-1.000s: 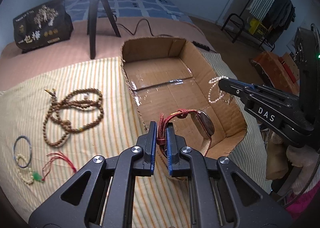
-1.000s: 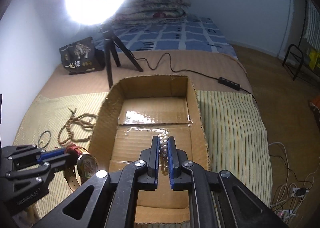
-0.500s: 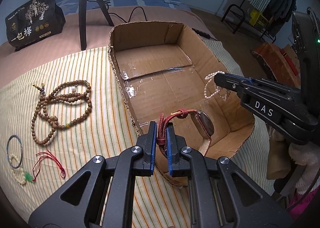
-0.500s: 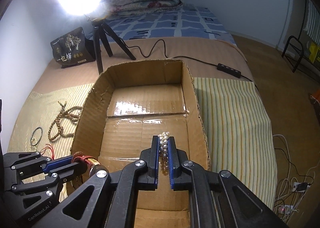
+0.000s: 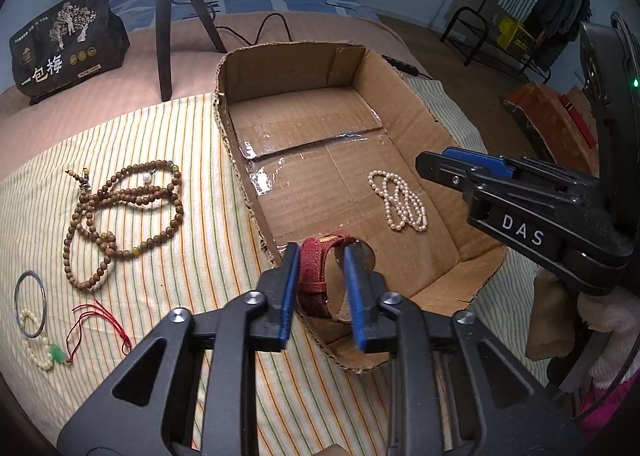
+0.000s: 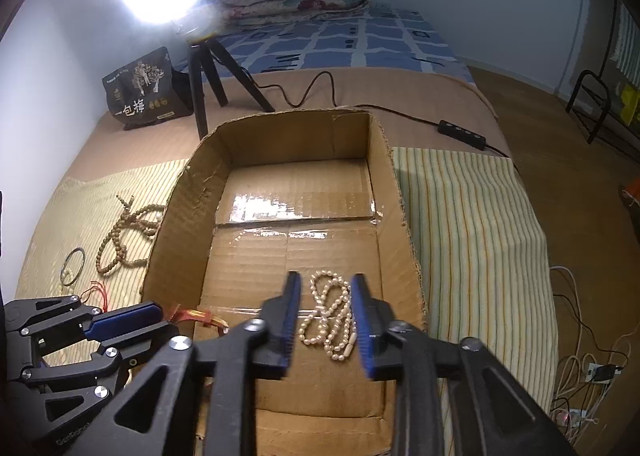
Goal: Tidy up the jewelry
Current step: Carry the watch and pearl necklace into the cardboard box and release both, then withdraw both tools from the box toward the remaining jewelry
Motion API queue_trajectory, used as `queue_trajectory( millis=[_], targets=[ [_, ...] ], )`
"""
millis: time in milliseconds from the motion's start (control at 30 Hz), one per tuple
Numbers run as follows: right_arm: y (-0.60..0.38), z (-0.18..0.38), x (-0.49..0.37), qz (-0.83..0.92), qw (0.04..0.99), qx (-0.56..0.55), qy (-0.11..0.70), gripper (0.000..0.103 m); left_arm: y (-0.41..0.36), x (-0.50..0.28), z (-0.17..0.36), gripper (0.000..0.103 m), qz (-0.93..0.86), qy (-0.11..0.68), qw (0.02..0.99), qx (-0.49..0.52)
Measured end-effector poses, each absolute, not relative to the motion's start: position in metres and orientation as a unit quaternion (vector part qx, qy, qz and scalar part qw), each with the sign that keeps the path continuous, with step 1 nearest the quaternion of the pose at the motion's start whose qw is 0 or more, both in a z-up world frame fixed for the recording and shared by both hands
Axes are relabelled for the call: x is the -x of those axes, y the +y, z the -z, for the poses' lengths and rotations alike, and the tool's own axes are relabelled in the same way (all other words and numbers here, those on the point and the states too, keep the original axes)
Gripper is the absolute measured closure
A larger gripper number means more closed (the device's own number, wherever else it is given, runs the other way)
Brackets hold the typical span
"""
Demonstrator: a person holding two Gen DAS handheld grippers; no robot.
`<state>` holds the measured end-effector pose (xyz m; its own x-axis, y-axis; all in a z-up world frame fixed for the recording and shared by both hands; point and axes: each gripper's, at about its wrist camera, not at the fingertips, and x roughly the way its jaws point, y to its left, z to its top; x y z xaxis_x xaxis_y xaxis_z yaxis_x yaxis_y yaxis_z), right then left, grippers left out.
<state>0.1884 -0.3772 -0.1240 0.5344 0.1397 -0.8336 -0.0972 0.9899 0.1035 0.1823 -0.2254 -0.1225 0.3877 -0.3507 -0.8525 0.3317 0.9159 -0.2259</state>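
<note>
The pearl necklace [image 6: 329, 318] lies on the floor of the cardboard box [image 6: 188, 192], low in the frame. The right gripper [image 6: 325, 322] is opening, holding nothing. The left gripper [image 5: 320, 292] is opening around the red-strapped watch [image 5: 316, 270].

A: What colours were noted in the cardboard box [image 5: 452, 216]?
B: Brown walls, shiny clear tape on the floor. A cream-white pearl necklace [image 5: 400, 205] and a red woven watch strap [image 5: 316, 276] were seen inside.
A: And the cloth [image 5: 168, 240]?
B: Pale yellow, striped w/ green & orange lines. Brown wooden beads [image 5: 120, 216] were recorded on it, plus a silver bangle [image 5: 30, 304], a red cord [image 5: 100, 324] and a cream bead bracelet w/ a green piece [image 5: 44, 352].
A: Gripper pads?
B: Blue pads on black frames were noted, both grippers.
</note>
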Motion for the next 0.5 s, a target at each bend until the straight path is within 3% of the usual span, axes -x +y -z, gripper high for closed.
queue_trajectory(
  millis=[167, 300, 500],
  targets=[
    [-0.378, 0.122, -0.187, -0.061, 0.877, -0.021, 0.476, 0.072, -0.219, -0.181, 0.118, 0.080, 0.204, 0.509, 0.836, 0.011],
    [-0.375, 0.119, -0.186, -0.058, 0.880, -0.017, 0.472, 0.061, -0.215, -0.177, 0.112, 0.080, 0.204, 0.504, 0.839, 0.012],
    [-0.366, 0.112, -0.184, -0.058, 0.885, -0.017, 0.462, 0.056, -0.201, -0.174, 0.102, 0.080, 0.200, 0.492, 0.847, 0.016]
  ],
)
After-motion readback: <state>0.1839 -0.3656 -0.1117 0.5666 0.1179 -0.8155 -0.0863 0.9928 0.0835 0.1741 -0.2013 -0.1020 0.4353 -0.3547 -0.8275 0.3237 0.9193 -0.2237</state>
